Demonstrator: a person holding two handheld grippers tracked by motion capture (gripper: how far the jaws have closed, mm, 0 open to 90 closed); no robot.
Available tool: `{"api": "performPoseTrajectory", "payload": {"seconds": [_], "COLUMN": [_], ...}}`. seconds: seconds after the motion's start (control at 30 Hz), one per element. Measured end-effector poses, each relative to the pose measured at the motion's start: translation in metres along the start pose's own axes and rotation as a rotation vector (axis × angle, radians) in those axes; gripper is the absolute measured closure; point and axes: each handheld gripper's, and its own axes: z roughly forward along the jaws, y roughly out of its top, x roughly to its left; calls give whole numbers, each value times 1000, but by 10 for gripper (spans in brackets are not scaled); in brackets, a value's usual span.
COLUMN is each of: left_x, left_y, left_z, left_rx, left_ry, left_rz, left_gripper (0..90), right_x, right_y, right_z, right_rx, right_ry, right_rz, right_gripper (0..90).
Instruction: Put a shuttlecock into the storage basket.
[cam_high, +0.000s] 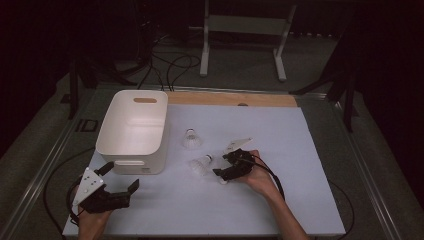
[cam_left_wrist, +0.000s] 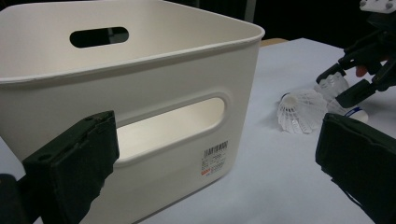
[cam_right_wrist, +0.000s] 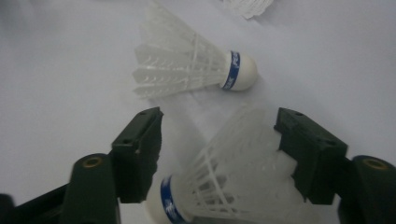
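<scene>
shuttlecock (cam_right_wrist: 233, 172) lying on white table (cam_high: 280, 200) between jaws of right gripper (cam_right_wrist: 219, 154), part-open, one pad at feathers, firm hold not clear. second shuttlecock (cam_right_wrist: 191, 65) just beyond it, third (cam_high: 191, 139) farther toward white bin (cam_high: 131, 131). left gripper (cam_left_wrist: 215, 158) wide open, empty, facing bin.

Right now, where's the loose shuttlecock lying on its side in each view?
High view: loose shuttlecock mid-table, just left of the right gripper.
Left gripper view: right of the white bin.
Right gripper view: upper centre, beyond the jaws.
Shared landmark: right gripper.
</scene>
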Motion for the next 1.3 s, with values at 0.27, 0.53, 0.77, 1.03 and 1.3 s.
{"api": "performPoseTrajectory", "payload": {"seconds": [0.27, 0.53, 0.77, 1.03, 1.3], "left_x": [-1, -1, -1, -1, -1], "left_y": [0, 0, 0, 0, 0], "left_z": [0, 1, 1, 1, 1], "left_rx": [0, 2, 2, 2, 2], "left_ry": [0, -2, -2, -3, -3], "left_rz": [-1, 3, 2, 3, 3], "left_gripper": [0, 0, 0, 0, 0], "right_x": [7, 12, 16, 22, 23], "right_y": [-8, -18, -19, -18, -18], "right_z": [-14, -29, -37, -36, -35], "right_rx": [-4, -12, -37, -26, -20], "right_ry": [24, 45, 56, 76, 84], "right_rz": [-13, -17, -33, -58, -50], "right_gripper": [433, 508, 549, 638, 830]}}
